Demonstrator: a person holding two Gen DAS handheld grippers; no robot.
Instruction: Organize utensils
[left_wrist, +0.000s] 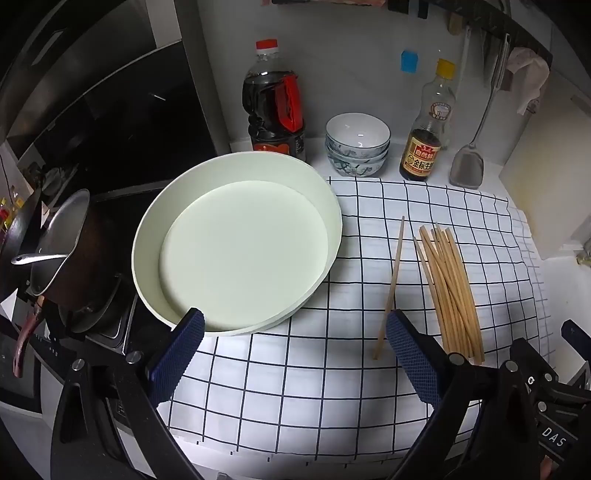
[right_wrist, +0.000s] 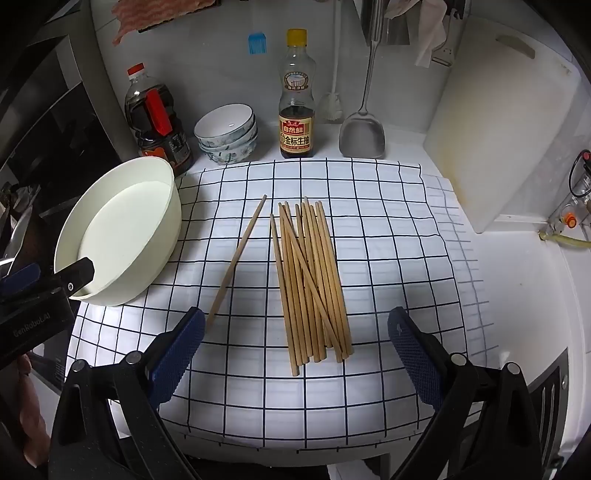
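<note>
At the far left, in the left wrist view, a dark pot (left_wrist: 70, 258) with a metal ladle (left_wrist: 37, 257) resting in it is seen on the stove, beside the counter. Next to it a round, pale cream basin (left_wrist: 236, 251) is set with its right part on the checked cloth (left_wrist: 295, 376), and nothing is seen inside it. The left gripper (left_wrist: 293, 334) is held over the cloth just in front of the basin, tilted downward, its blue pads spread wide with nothing between them. Behind the basin, against the white wall, a large dark sauce bottle (left_wrist: 275, 107) with a red cap and handle is placed, then a stack of patterned bowls (left_wrist: 357, 146), then a soy sauce bottle (left_wrist: 430, 125) with a yellow cap, and a metal spatula (left_wrist: 467, 166) is hung from the rail above. On the cloth, to the right of the basin, a single wooden chopstick (right_wrist: 238, 260) is laid apart at a slant, and just right of it the bundle of chopsticks (right_wrist: 312, 284) is laid in a loose pile, some crossing over others. The right gripper (right_wrist: 295, 334) is held above the near ends of that bundle, angled downward, its fingers fully parted and touching none of the sticks. At the far right a white cutting board (right_wrist: 495, 125) is leaned against the wall.
</note>
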